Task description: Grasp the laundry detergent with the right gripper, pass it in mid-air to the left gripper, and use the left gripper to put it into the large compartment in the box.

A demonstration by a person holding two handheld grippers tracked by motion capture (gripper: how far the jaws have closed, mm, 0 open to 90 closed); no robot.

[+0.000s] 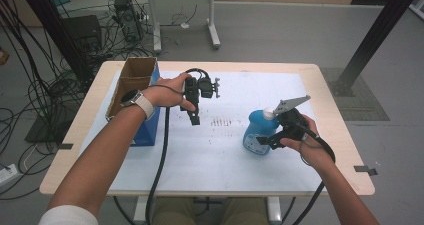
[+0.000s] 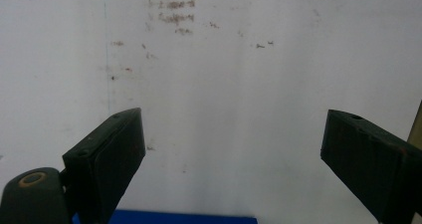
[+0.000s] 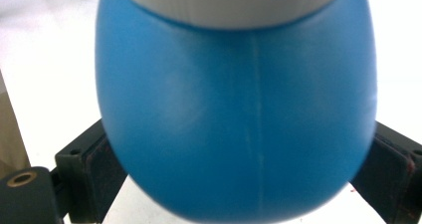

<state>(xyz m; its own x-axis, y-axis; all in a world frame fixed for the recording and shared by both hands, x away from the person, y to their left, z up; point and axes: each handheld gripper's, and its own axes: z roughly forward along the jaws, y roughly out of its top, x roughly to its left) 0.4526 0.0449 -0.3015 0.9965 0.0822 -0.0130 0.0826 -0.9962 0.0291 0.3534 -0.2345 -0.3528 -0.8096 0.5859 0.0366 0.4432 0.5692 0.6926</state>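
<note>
Blue plastic, rounded and glossy, with a white ribbed collar at its top: that is the bottle point(image 1: 258, 131), which stands on the right half of the white sheet point(image 1: 225, 160) covering the table point(image 1: 340, 150), close to the person's side; in the right gripper view the bottle point(image 3: 234, 119) sits squarely between the two black jaws, one at each flank, pressed against or very near its sides, so the right gripper point(image 1: 272, 140) is closed on the bottle's body; the right hand point(image 1: 305, 145) grasps that gripper from the right, with the grey three-cornered plate point(image 1: 292, 104) jutting up above it and a black cable looping down toward the table's near edge.

Left of the bottle and well apart from it, the left gripper point(image 1: 195, 117) hangs above the sheet with its jaws pointing down; the left hand point(image 1: 170, 92), a watch point(image 1: 132, 98) on its wrist, holds it; in the left gripper view the jaws stand wide apart with nothing between them, over white sheet point(image 2: 224, 84) marked with faint brownish smudges.

Beyond the left hand, a cardboard box point(image 1: 132, 82) with blue sides stands open at the table's left edge; cables point(image 1: 30, 85) lie tangled across the grey floor to the left.
</note>
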